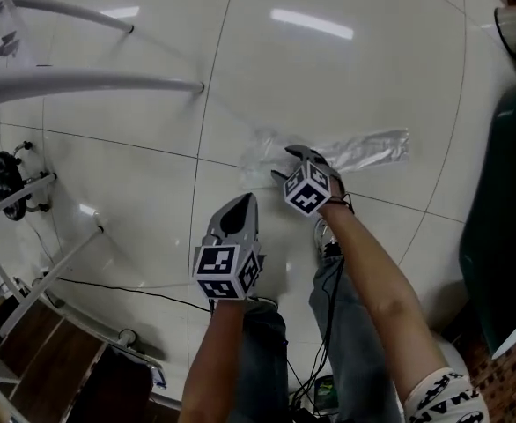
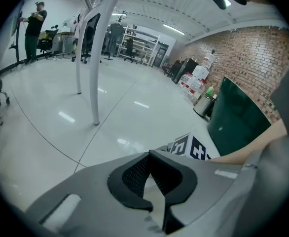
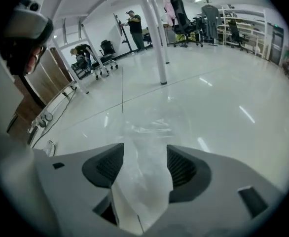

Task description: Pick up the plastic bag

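The clear plastic bag (image 1: 364, 151) lies flat and crumpled on the white tiled floor, stretching to the right. My right gripper (image 1: 286, 164) is low over the bag's left end with its jaws wide apart. In the right gripper view the bag (image 3: 145, 127) shows between the pads (image 3: 107, 164), which do not press on it. My left gripper (image 1: 240, 203) hangs a little nearer to me, left of the bag, over bare floor. Its jaws meet at the tip (image 2: 150, 156) with nothing between them. The right gripper's marker cube (image 2: 191, 147) shows beyond it.
White tubular frame legs (image 1: 91, 82) reach in from the upper left. A castor wheel (image 1: 7, 174) and wooden steps (image 1: 55, 351) are at the left. A black cable (image 1: 126, 285) crosses the floor. A dark green bin (image 1: 504, 210) stands at the right. People stand far off.
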